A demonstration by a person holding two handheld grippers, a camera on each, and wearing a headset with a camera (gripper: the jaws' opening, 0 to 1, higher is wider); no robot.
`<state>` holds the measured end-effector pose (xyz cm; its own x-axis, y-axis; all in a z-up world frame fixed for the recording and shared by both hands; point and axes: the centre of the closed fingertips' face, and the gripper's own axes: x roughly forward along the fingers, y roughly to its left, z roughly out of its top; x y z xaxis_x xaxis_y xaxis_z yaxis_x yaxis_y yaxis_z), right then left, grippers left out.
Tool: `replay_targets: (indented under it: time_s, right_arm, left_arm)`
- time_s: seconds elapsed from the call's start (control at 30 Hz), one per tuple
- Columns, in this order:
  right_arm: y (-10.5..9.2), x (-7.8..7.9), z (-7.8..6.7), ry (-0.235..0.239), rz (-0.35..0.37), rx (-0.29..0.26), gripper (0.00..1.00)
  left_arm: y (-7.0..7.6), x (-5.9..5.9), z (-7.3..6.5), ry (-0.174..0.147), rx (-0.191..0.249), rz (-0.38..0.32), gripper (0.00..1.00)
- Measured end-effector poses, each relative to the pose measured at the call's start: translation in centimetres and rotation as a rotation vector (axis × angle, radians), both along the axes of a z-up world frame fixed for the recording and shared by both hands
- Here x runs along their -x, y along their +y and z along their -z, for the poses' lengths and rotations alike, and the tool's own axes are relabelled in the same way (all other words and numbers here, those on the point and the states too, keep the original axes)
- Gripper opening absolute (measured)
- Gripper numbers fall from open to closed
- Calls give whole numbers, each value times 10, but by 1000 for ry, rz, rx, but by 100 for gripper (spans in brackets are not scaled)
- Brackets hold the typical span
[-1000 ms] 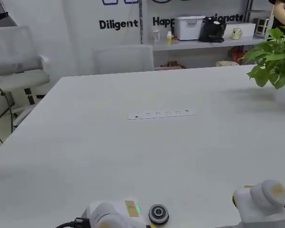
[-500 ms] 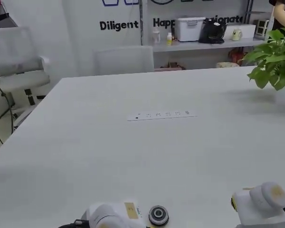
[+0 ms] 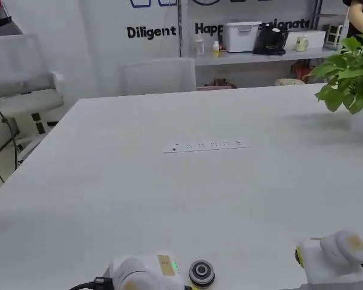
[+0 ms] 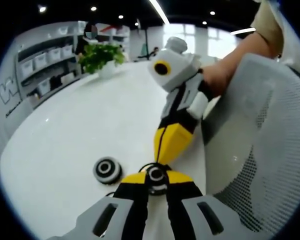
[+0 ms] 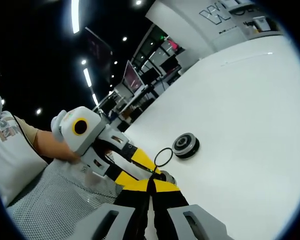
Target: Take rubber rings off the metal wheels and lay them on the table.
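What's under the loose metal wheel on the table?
The loose metal wheel lies flat on the white table, nothing visible between them. Its underside is covered, so that face is unseen.

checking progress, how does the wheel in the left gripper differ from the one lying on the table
The held wheel is clamped in the left gripper; the loose wheel lies flat on the table. The held wheel's rubber ring loops out at the right gripper; the loose wheel looks still ringed. Both are round.

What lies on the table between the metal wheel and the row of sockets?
Nothing: the head view shows bare table between the metal wheel and the row of sockets.
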<state>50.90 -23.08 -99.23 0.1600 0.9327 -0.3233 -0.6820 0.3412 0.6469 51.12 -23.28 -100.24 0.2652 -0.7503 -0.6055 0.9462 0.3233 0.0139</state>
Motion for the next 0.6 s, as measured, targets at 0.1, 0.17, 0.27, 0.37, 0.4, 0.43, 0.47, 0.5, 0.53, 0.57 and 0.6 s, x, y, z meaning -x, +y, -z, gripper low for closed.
replay_targets:
  time_s: [0.1, 0.17, 0.27, 0.37, 0.4, 0.43, 0.47, 0.5, 0.53, 0.57, 0.6]
  right_arm:
    - [-1, -2, 1, -3, 9, 1, 0]
    - [-2, -3, 1, -4, 17, 0, 0]
    - [-3, -4, 0, -5, 25, -4, 0]
    - [-3, -5, -2, -5, 28, -9, 0]
    - [-3, -5, -2, -6, 27, -10, 0]
    - [-3, -5, -3, -6, 26, -13, 0]
    - [-3, -5, -3, -7, 25, -14, 0]
    - [-3, -5, -4, -12, 27, -15, 0]
    - [-3, -6, -5, -13, 28, -15, 0]
    - [-4, -6, -7, -13, 31, -22, 0]
    - [-4, -6, -9, -12, 33, -32, 0]
  left_arm:
    - [0, 1, 0, 10, 0, 2, 14]
    - [0, 1, 0, 14, -2, 8, 14]
    - [0, 3, -5, 15, 5, 17, 15]
    - [-2, 4, -13, 19, 26, 25, 16]
    - [-2, 5, -14, 18, 27, 29, 16]
    - [-2, 6, -16, 15, 26, 35, 16]
    - [-2, 7, -17, 11, 25, 41, 17]
    - [-1, 8, -18, 8, 24, 45, 17]
    - [0, 8, -21, 6, 24, 48, 18]
    - [1, 9, -24, 6, 29, 47, 19]
    - [1, 9, -31, 5, 49, 44, 20]
